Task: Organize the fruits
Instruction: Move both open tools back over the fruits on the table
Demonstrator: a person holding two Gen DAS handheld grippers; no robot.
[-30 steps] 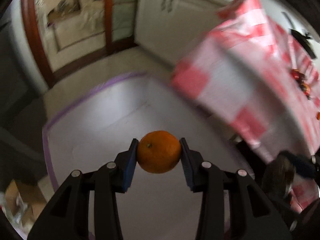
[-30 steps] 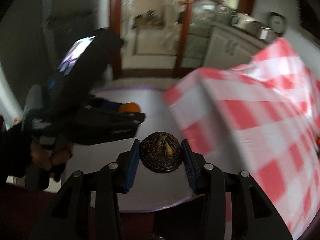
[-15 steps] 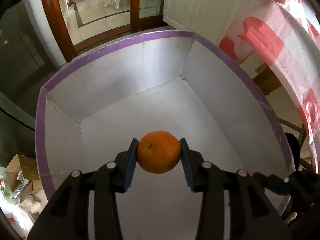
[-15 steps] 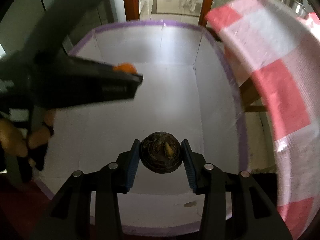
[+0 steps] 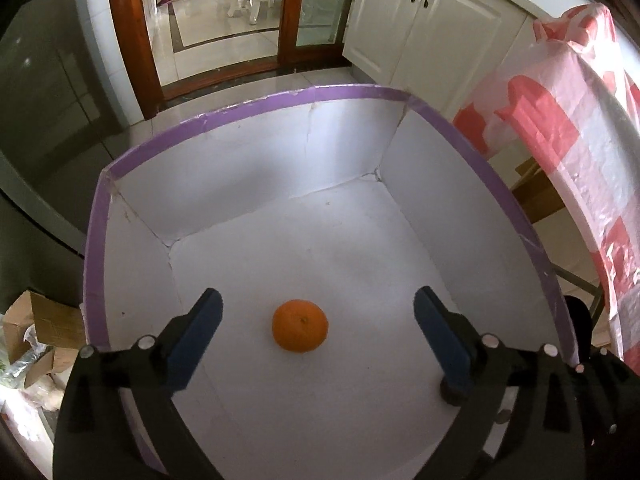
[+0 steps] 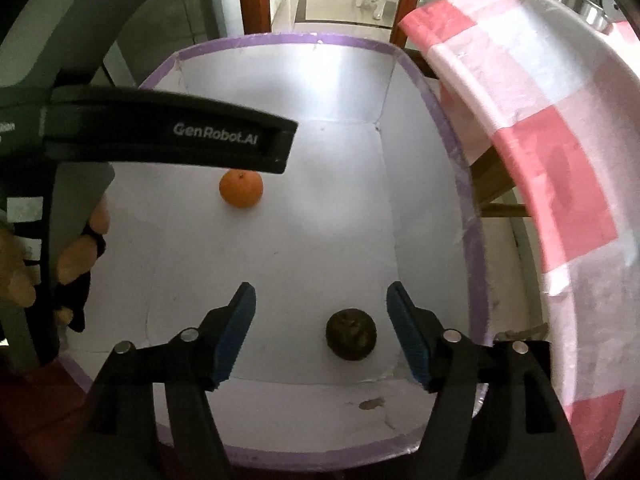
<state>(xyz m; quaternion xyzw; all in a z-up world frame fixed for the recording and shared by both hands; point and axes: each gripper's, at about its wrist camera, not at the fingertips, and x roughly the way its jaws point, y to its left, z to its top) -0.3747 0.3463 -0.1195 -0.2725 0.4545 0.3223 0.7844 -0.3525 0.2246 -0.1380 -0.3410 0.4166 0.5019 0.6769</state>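
Left gripper [image 5: 316, 320]: jaws have just been opening and stand wide, holding nothing; the orange [image 5: 300, 331] lies on the box [image 5: 304, 94] floor between them, touching neither pad. Right gripper [image 6: 320, 334]: jaws have just been opening, partway apart, empty; the dark fruit [image 6: 351, 334] rests below, nearer the right pad. White floor lies open between the two fruits. Purple-edged walls enclose all sides; the checked cloth [image 6: 560, 160] overhangs the right wall. Both grippers point steeply down.
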